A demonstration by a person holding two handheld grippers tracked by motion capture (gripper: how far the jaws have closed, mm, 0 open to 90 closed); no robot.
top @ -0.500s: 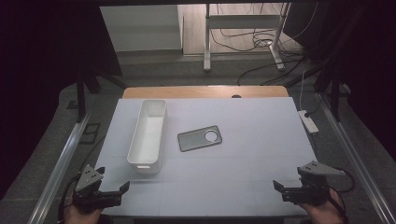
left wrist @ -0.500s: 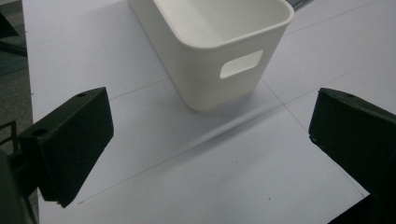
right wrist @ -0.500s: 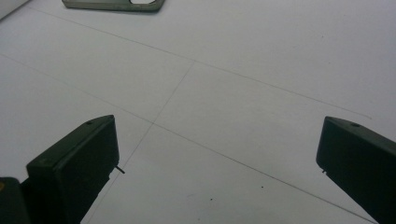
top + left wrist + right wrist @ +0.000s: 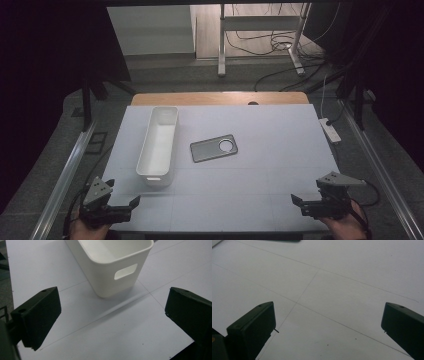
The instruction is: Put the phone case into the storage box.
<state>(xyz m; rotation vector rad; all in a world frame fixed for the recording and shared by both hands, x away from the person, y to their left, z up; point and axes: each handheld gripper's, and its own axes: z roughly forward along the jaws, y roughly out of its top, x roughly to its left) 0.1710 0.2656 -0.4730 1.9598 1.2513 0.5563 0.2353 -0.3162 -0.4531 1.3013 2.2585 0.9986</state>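
Note:
A long white bin [image 4: 159, 144] stands on the left half of the white table [image 4: 250, 190], its short end with a handle slot toward me. A grey phone case [image 4: 213, 148] with a round hole lies flat just right of it. My left gripper [image 4: 130, 207] hovers at the near left corner, open and holding nothing. In the left gripper view the bin [image 4: 112, 265] sits just ahead of the wide-apart jaws of that gripper [image 4: 112, 312]. My right gripper [image 4: 299, 205] is at the near right corner, open and holding nothing. Bare table lies between the jaws of the right gripper [image 4: 328, 315].
A white power strip [image 4: 330, 130] lies off the table's right edge. A wooden strip [image 4: 220, 98] borders the far side. Metal rails [image 4: 70, 170] run along both sides. Cables and a stand's legs [image 4: 222, 50] are on the floor beyond.

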